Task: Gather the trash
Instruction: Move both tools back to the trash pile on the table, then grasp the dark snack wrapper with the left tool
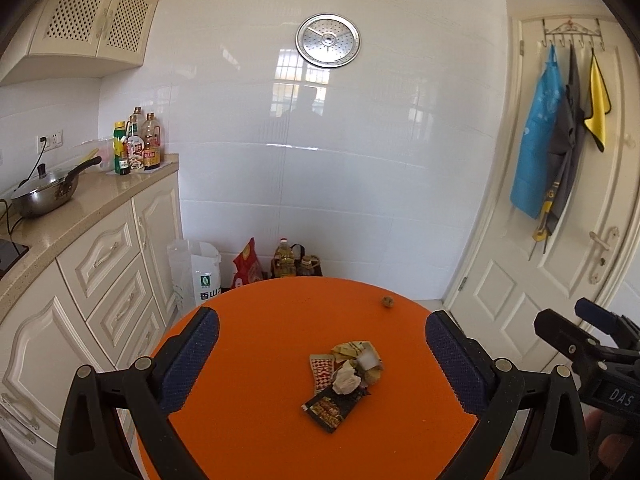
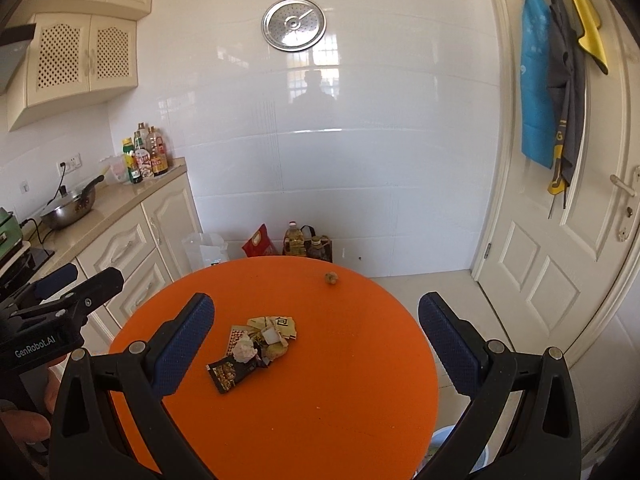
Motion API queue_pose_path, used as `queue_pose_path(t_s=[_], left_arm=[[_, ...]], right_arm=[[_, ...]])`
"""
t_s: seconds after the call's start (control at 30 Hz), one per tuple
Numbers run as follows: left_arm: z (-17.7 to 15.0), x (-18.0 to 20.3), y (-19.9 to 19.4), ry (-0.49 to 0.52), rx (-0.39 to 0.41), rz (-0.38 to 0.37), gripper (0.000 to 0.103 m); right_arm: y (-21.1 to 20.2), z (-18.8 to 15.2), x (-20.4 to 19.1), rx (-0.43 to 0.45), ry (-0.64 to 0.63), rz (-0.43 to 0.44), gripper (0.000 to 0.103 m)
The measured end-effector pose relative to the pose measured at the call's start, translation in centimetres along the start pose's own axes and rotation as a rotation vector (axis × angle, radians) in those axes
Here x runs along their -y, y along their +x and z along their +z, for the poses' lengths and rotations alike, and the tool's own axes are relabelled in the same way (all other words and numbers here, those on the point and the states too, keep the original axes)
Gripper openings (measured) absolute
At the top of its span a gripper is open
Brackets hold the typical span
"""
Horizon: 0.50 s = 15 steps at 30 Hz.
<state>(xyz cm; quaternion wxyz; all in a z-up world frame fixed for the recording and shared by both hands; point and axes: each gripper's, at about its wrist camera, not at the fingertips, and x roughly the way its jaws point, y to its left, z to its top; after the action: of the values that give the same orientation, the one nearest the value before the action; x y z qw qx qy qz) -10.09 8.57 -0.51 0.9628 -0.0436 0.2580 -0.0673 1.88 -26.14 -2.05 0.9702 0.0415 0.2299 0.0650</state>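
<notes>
A pile of trash point(image 1: 345, 380) lies near the middle of a round orange table point(image 1: 256, 432): a dark wrapper point(image 1: 329, 412), a crumpled white tissue point(image 1: 346, 378), a red-checked wrapper and yellowish scraps. It also shows in the right wrist view point(image 2: 256, 350). A small brown crumb ball point(image 1: 387, 301) sits alone near the table's far edge, and shows in the right wrist view point(image 2: 331, 278). My left gripper point(image 1: 322, 356) is open and empty above the table, with the pile between its fingers. My right gripper point(image 2: 316, 344) is open and empty, the pile just left of its centre.
Cream kitchen cabinets point(image 1: 100, 280) with a counter, a wok point(image 1: 44, 194) and bottles stand to the left. Bags and oil bottles point(image 1: 280, 262) sit on the floor by the white tiled wall. A white door point(image 1: 560, 260) with hanging aprons is at right.
</notes>
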Motion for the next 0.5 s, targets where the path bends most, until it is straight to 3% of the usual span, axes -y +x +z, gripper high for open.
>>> queue_pose_path(t_s=[0.2,0.5], left_arm=[[-1.4,0.6,2.1,-0.003,-0.061,0.023,0.102],[-2.7,3.4,11.1,0.051,-0.232,0.008,0.102]], right_arm=[[2.4,-0.9,-0.2,-0.046,-0.022,0.021,0.103],[7.6,-3.1,0.7,-0.155,-0.022,0.034,0.103]])
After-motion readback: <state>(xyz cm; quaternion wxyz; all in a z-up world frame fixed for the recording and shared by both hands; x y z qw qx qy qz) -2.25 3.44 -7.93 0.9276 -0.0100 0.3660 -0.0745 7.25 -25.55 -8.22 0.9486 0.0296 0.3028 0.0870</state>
